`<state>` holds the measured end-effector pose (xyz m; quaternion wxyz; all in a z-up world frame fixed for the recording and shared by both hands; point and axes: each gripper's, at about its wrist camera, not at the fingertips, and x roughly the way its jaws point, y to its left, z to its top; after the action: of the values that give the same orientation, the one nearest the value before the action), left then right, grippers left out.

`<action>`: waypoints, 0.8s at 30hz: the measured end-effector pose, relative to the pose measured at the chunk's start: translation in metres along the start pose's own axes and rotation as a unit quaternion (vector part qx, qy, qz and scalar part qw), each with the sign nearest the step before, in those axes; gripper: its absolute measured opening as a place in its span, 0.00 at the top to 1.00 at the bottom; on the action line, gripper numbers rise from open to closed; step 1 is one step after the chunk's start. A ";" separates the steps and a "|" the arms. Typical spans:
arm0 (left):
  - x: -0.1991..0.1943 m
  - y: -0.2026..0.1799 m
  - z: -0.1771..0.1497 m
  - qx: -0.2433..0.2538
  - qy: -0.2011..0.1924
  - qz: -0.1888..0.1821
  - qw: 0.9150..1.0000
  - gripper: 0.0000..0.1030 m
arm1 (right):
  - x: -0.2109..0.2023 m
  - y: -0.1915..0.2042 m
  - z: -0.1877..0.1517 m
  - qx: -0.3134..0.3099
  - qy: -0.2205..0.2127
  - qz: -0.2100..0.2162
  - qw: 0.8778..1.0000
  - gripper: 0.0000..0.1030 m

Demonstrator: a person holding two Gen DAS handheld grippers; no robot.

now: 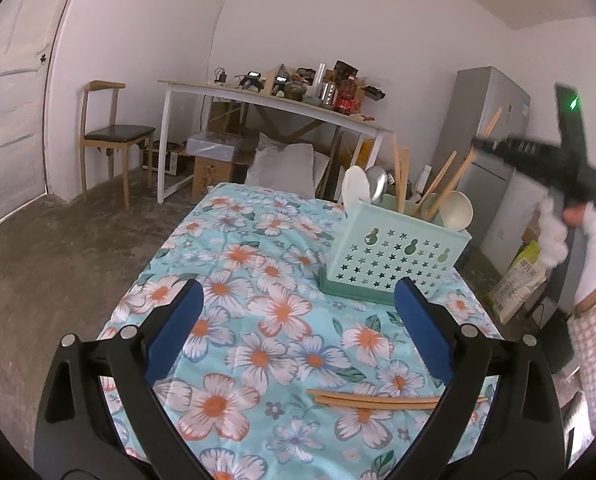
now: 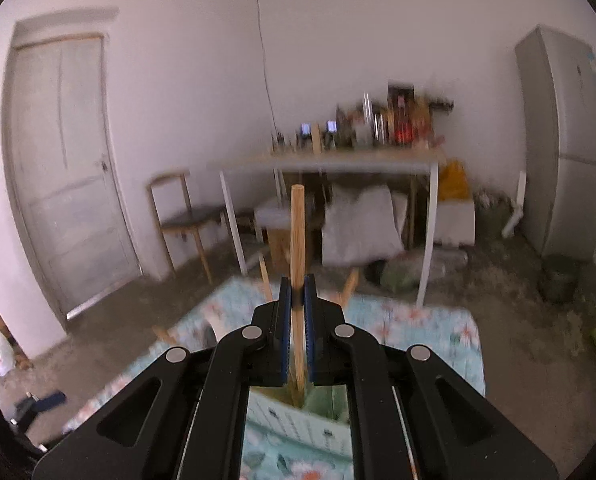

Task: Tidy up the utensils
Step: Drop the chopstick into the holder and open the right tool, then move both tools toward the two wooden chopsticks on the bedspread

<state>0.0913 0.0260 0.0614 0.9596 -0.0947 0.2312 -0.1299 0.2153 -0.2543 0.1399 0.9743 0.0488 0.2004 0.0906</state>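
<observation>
Your right gripper [image 2: 297, 294] is clamped on a wooden stick [image 2: 297, 236] above the green basket [image 1: 394, 256]. Your left gripper [image 1: 298, 300] is spread wide, holding nothing, with the chopsticks [image 1: 378, 400] on the tablecloth [image 1: 258, 260] in front of that basket.

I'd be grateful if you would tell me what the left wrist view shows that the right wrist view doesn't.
Only the left wrist view shows the open left gripper, the pair of wooden chopsticks lying on the cloth, and white spoons standing in the basket.

Only the right wrist view shows the right gripper clamped on a round wooden handle, close up.

Both show the floral turquoise tablecloth, the mint-green perforated plastic basket, and the grey fridge.
</observation>
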 end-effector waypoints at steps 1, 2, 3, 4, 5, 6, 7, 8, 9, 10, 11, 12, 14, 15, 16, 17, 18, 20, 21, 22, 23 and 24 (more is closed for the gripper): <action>-0.001 0.001 0.000 -0.001 0.000 0.000 1.000 0.10 | 0.006 -0.003 -0.005 0.000 0.017 -0.003 1.000 0.91; -0.001 0.001 -0.001 0.000 0.000 0.001 1.000 0.10 | 0.009 -0.004 -0.008 0.001 0.027 -0.007 1.000 0.91; -0.001 0.001 -0.001 0.001 0.000 0.002 1.000 0.10 | 0.009 -0.006 -0.011 0.003 0.032 -0.011 0.999 0.89; -0.001 0.001 -0.001 0.001 -0.001 0.003 1.000 0.10 | 0.006 -0.007 -0.011 0.005 0.031 -0.011 0.999 0.80; -0.002 0.001 -0.001 0.002 -0.001 0.004 1.000 0.10 | 0.003 -0.007 -0.010 0.008 0.028 -0.012 0.999 0.73; -0.002 0.001 -0.001 0.002 0.000 0.004 1.000 0.10 | -0.005 -0.010 -0.009 0.011 0.020 -0.016 1.000 0.63; -0.002 0.001 -0.001 0.001 0.000 0.004 1.000 0.10 | -0.010 -0.011 -0.007 0.014 0.012 -0.019 1.000 0.60; -0.002 0.001 -0.002 -0.001 0.002 0.005 1.000 0.10 | -0.016 -0.013 -0.005 0.017 0.004 -0.021 1.000 0.59; -0.002 0.001 -0.002 -0.002 0.003 0.005 1.000 0.10 | -0.024 -0.017 -0.003 0.022 -0.004 -0.025 0.999 0.58; -0.002 0.001 -0.002 -0.004 0.005 0.005 1.000 0.10 | -0.032 -0.021 -0.002 0.028 -0.010 -0.028 0.999 0.57; -0.002 0.001 -0.003 -0.005 0.005 0.005 1.000 0.10 | -0.035 -0.024 0.000 0.033 -0.014 -0.028 0.999 0.57; -0.003 0.000 -0.003 -0.005 0.006 0.005 1.000 0.10 | -0.045 -0.027 0.001 0.041 -0.022 -0.026 0.999 0.57; -0.004 0.000 -0.004 -0.005 0.007 0.007 1.000 0.10 | -0.059 -0.033 -0.001 0.054 -0.034 -0.023 0.998 0.56; -0.005 -0.001 -0.005 -0.005 0.007 0.008 1.000 0.10 | -0.068 -0.036 -0.003 0.063 -0.039 -0.019 0.997 0.56; -0.006 -0.001 -0.005 -0.006 0.007 0.008 1.000 0.10 | -0.077 -0.038 -0.008 0.076 -0.044 -0.010 0.996 0.56; -0.007 -0.001 -0.006 -0.006 0.008 0.009 1.000 0.10 | -0.084 -0.040 -0.013 0.085 -0.045 -0.002 0.995 0.56; -0.008 -0.001 -0.008 -0.007 0.009 0.009 1.000 0.10 | -0.089 -0.041 -0.019 0.090 -0.043 0.004 0.995 0.56; -0.009 -0.002 -0.011 -0.008 0.013 0.007 1.000 0.10 | -0.097 -0.038 -0.034 0.096 -0.038 0.014 0.995 0.56; -0.009 -0.002 -0.013 -0.009 0.017 0.004 1.000 0.10 | -0.100 -0.035 -0.045 0.095 -0.029 0.020 0.995 0.56; -0.009 -0.002 -0.015 -0.010 0.023 0.001 1.000 0.10 | -0.102 -0.031 -0.057 0.095 -0.018 0.025 0.995 0.56; -0.009 -0.002 -0.018 -0.011 0.028 -0.002 1.000 0.10 | -0.102 -0.028 -0.067 0.098 -0.011 0.030 0.995 0.56; -0.009 -0.002 -0.021 -0.012 0.034 -0.005 0.999 0.10 | -0.101 -0.025 -0.084 0.104 0.006 0.041 0.994 0.56</action>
<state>0.0737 0.0237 0.0474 0.9493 -0.1028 0.2643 -0.1354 0.0944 -0.2933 0.0984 0.9582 0.1571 0.2128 0.1091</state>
